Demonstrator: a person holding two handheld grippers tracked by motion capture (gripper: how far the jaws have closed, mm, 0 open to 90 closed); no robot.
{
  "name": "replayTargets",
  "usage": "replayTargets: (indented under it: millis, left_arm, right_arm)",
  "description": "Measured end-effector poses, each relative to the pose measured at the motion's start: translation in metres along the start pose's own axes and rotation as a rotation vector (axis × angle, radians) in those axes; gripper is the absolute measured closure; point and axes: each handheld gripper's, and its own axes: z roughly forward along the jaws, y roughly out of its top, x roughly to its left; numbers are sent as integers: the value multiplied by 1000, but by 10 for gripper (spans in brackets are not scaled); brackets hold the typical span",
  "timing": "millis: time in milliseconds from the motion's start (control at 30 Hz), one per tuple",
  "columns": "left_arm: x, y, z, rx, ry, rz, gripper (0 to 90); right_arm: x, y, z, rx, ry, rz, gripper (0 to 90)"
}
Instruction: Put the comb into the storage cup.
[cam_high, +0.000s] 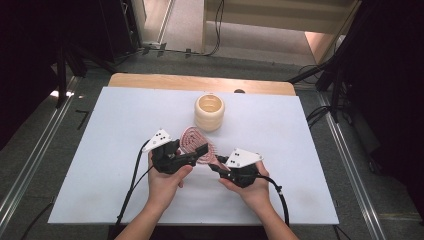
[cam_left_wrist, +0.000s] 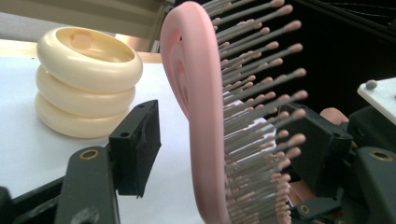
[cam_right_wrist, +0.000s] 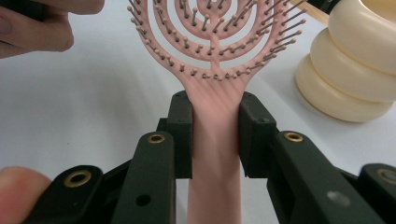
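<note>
My hands sit side by side near the table's six o'clock edge. My right gripper (cam_right_wrist: 215, 135) is clamped on the pink hairbrush (cam_right_wrist: 215, 154) by its smooth handle. My left gripper (cam_left_wrist: 219, 149) straddles the bristled head, jaws apart, not pressing. A ribbed cream cup (cam_high: 209, 112) stands at twelve o'clock on the white table (cam_high: 110, 150).
</note>
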Motion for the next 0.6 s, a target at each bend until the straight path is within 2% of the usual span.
replayTargets:
  millis: [300,600]
  left_arm:
    - [2,-1,1,9,-19,-19,456]
    - [3,-1,1,22,-13,-39,503]
  right_arm:
    - [5,1,3,-12,-2,-3,680]
    - [8,-1,5,-21,-11,-11,680]
